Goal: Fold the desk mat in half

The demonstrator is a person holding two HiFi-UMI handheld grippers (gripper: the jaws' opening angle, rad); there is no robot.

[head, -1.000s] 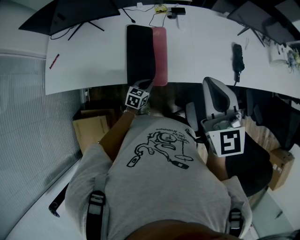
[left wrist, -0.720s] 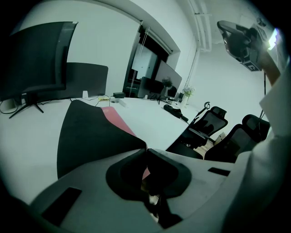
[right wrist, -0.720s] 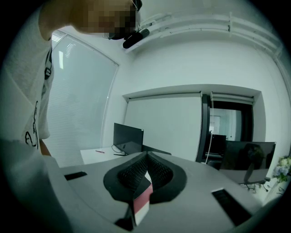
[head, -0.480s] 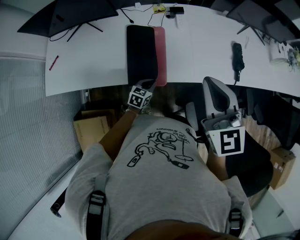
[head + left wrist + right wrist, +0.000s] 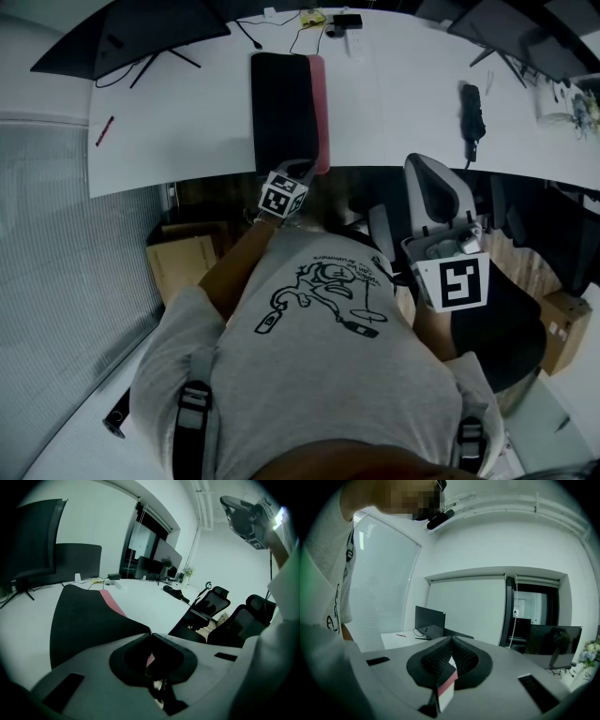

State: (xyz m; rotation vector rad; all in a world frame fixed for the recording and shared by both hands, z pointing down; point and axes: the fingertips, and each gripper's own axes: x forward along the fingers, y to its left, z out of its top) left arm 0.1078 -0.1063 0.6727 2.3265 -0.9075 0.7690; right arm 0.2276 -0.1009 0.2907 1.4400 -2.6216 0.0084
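Desk mats: we count one, a long black desk mat (image 5: pixel 281 108) with a pink face. It lies on the white desk (image 5: pixel 187 122) and runs from the near edge toward the far side.
Mat's lie: the black layer sits over the pink one, so we see only a narrow pink strip along its right side.
Hand-held grippers: we count two, one in each hand.
Left hand-held gripper (image 5: pixel 302 170): its jaws are closed on the mat's near end at the desk's front edge. In its own view the black sheet runs right up to the tips and pink shows behind them.
Right hand-held gripper (image 5: pixel 451 638): its jaws meet at the tips. We see it well apart from the mat, off the desk, just in front of the grey-backed office chair (image 5: pixel 433 195). A small white-and-pink tab (image 5: pixel 446 692) sits below the tips, and we cannot tell whether it is gripped.
Pens: we count one, a thin red pen (image 5: pixel 104 130) on the desk's left part, well apart from the mat.
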